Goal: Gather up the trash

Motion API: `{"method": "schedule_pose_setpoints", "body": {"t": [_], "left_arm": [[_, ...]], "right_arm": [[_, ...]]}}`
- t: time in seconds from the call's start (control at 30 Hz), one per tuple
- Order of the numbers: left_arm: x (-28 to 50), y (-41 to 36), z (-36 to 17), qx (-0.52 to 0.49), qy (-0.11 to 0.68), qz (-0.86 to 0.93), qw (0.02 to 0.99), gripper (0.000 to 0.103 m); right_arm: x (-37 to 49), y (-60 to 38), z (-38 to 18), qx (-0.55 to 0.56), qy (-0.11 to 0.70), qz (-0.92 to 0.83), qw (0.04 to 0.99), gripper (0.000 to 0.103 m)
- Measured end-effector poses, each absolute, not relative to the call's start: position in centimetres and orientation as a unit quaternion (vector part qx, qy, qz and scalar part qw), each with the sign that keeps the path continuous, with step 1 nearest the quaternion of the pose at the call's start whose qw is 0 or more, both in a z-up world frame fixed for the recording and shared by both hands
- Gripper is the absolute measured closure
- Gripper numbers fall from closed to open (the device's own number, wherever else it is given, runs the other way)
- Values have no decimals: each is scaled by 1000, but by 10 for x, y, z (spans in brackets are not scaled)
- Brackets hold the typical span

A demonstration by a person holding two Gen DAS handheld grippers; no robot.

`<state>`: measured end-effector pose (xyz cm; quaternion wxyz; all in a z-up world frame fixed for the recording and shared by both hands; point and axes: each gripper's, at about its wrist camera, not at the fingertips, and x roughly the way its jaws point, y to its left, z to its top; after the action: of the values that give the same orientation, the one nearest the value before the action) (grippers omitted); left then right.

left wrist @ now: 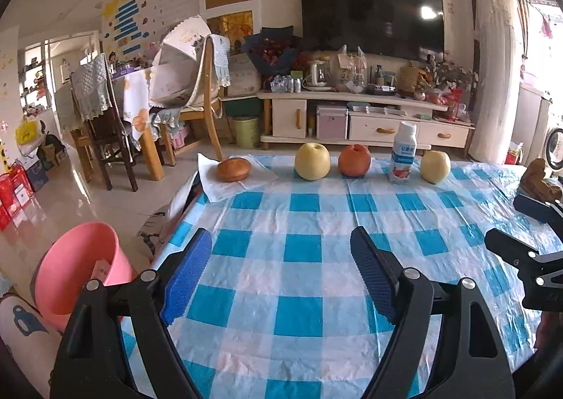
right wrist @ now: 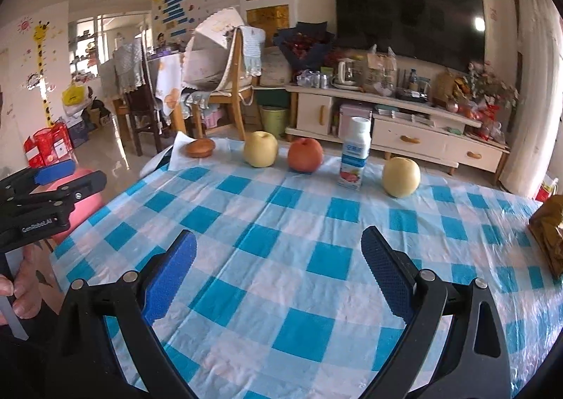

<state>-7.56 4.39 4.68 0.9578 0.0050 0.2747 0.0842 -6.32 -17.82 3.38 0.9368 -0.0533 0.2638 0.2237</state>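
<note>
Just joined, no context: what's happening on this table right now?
A person holds two handheld grippers over a blue checked tablecloth. The left gripper and right gripper are both open and empty. Along the far edge sit a bun on white paper, three round fruits, and a small drink bottle; a brown wrapper lies at the right edge. A pink bin stands on the floor at left. Nothing is grasped yet.

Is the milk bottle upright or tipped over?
Upright: the milk bottle stands on its base on the checked tablecloth, white cap on top.
</note>
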Motion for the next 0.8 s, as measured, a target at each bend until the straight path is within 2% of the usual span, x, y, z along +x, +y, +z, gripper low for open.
{"method": "schedule_pose_setpoints", "body": {"t": [0.2,0.27,0.53,0.8], "left_arm": [[-73,45,40,1,288,76,954,22],[-73,47,39,0,289,79,954,22],[-70,53,35,-11,297,78,952,22],[-58,53,21,-3,315,79,946,22]], "right_arm": [[-61,-179,26,-48,271,216,937,7],[-55,-180,16,-49,280,207,936,4],[-21,-197,-29,-25,351,153,924,4],[-25,-200,-31,-30,344,141,928,4]]}}
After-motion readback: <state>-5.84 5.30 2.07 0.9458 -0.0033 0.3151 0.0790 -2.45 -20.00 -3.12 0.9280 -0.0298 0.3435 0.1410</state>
